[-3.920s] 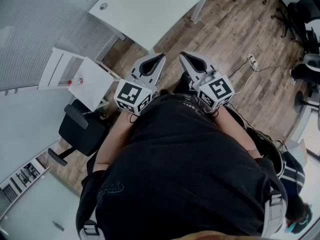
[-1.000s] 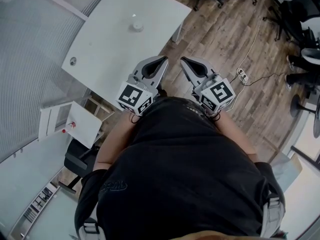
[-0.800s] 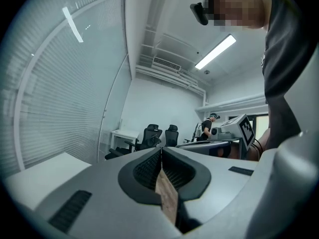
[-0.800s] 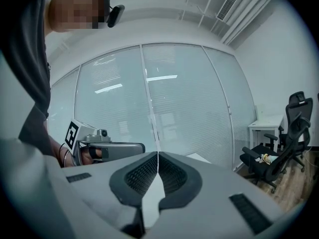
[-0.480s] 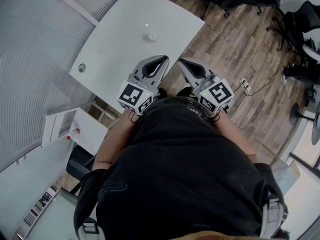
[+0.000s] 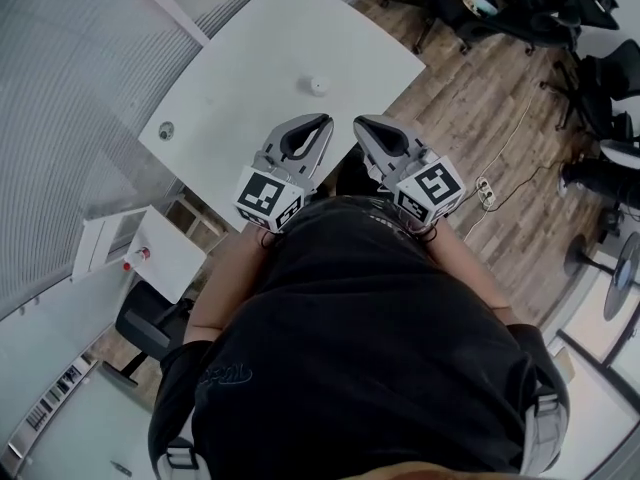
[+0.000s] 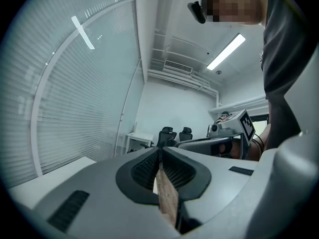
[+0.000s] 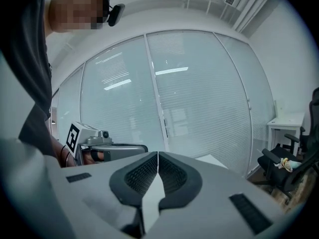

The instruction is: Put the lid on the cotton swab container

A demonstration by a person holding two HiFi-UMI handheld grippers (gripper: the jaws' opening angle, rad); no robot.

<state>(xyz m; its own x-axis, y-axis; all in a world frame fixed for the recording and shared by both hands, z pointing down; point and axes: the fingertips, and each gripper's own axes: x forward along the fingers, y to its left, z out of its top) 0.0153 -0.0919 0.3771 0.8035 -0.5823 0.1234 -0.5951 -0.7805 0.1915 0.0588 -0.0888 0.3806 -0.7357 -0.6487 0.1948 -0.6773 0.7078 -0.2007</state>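
- Wooden floor point(image 6: 470, 88) fills the right part of the head view, and a glass wall with blinds point(image 6: 80, 88) curves along the left.
- Below, a person in a black shirt point(image 6: 360, 348) fills the lower half of that view, with both forearms reaching forward.
- Ahead of the person stands a white table point(image 6: 250, 68), with one corner pointing toward the floor on the right.
- Several black office chairs point(image 6: 540, 18) stand at the top right, well apart from the table.
- A small white side table point(image 6: 165, 243) stands low at the left, with a small red-capped thing point(image 6: 135, 255) at its edge.
- The left gripper point(image 6: 326, 120) is held over the near edge of the table. Its jaws are pressed together with nothing between them; only the floor shows through the gap behind the pads.
- The right gripper point(image 6: 358, 123) is just beside it, tip near tip, over the floor beyond the table edge. Its jaws are also fully together and it carries nothing.
- The cotton swab container point(image 6: 319, 85) is a small white round thing on the table, ahead of the left gripper and apart from both tips. It is too small to tell if a lid is on it.
- A small round grey thing point(image 6: 165, 129) lies near the left edge of the table, far from the container. I cannot tell what it is.
- A white power strip point(image 6: 487, 190) lies on the floor at the right with its cable.
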